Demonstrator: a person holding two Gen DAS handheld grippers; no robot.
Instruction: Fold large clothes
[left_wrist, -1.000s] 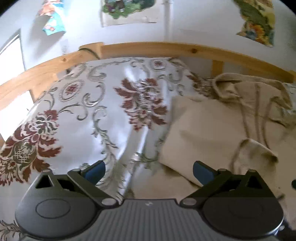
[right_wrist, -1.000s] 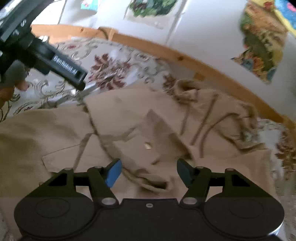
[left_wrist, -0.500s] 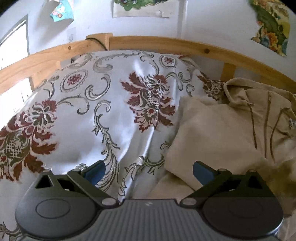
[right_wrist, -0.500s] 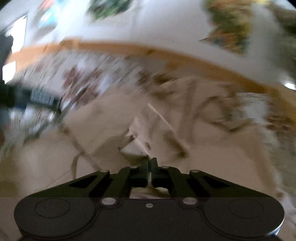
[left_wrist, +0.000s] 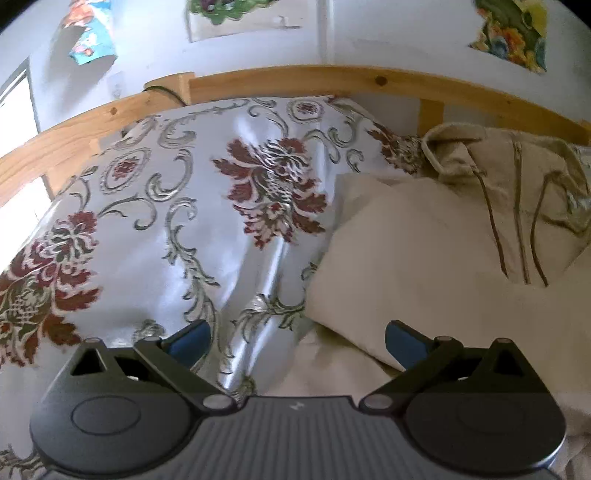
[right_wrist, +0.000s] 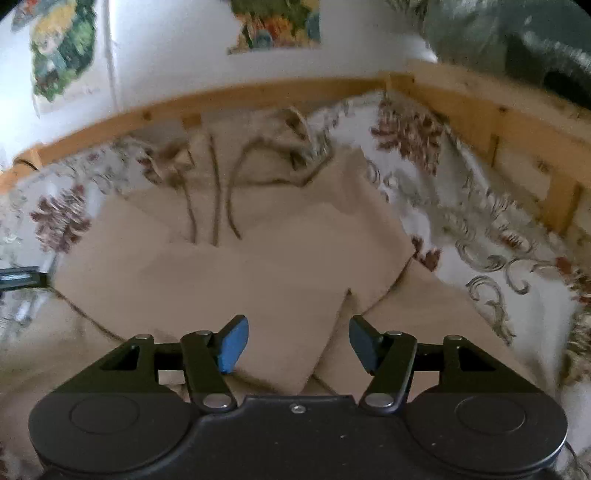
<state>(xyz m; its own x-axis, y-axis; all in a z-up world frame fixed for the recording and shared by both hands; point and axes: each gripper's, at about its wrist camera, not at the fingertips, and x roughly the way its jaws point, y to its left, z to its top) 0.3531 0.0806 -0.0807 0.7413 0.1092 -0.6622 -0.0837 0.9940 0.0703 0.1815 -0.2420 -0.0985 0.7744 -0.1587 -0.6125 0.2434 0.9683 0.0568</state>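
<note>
A beige hooded sweatshirt (right_wrist: 229, 269) lies on the bed with both sleeves folded across its front and its hood and drawstrings (right_wrist: 221, 192) toward the headboard. My right gripper (right_wrist: 297, 345) is open and empty just above a folded sleeve end. In the left wrist view the sweatshirt (left_wrist: 424, 258) fills the right side. My left gripper (left_wrist: 295, 343) is open and empty at the garment's left edge, over the bedspread.
The bed has a white floral bedspread (left_wrist: 166, 229) and a wooden frame rail (left_wrist: 295, 79) along the wall. Paper pictures (right_wrist: 275, 22) hang on the wall. The left gripper's tip (right_wrist: 18, 278) shows at the left edge of the right wrist view.
My right gripper shut on the folded sleeve, carried it across the front, then opened and let go. The sleeve now lies flat. My left gripper stayed open and shifted slightly.
</note>
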